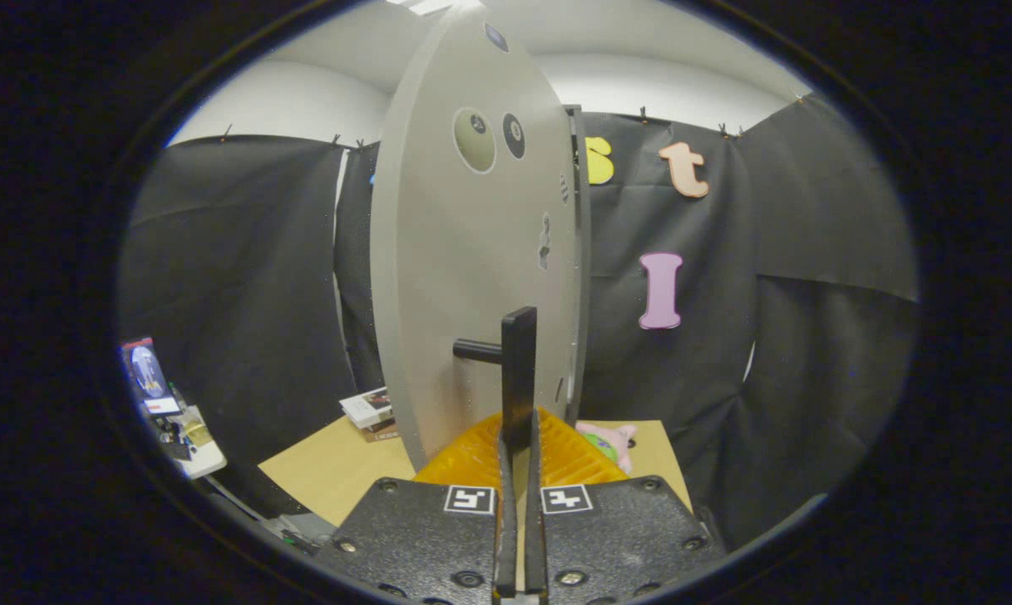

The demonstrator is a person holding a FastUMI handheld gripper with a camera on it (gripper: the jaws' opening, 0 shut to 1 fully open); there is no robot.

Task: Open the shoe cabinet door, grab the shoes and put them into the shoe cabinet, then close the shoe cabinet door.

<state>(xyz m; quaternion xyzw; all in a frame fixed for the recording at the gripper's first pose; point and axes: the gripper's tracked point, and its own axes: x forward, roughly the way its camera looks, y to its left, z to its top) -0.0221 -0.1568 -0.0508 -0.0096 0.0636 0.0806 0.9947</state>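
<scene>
Black cloth hangs all round the booth, and below it I have a tan table [321, 479] with a small stack of books [371, 413] at about ten o'clock from my fingers. Dead ahead, at twelve o'clock, stands the shoe cabinet door [464, 277], a pale grey panel swung out so that I look along its face at a slant, its far edge running up beside the cabinet frame [582, 252]. My gripper [519, 449] is clenched on the door handle [519, 370]: the dark bar stands upright, long axis vertical, and both fingers press against its lower end with almost no gap between them. A short peg at nine o'clock from the bar ties it to the panel. Just beyond the fingers, low down, I see something orange and ribbed [481, 458], and a pink plush toy [611, 441] at two o'clock on the table. I judge the door to be mid-swing, so the coming move turns on following the hinge arc while keeping the bar square between the fingers.
</scene>
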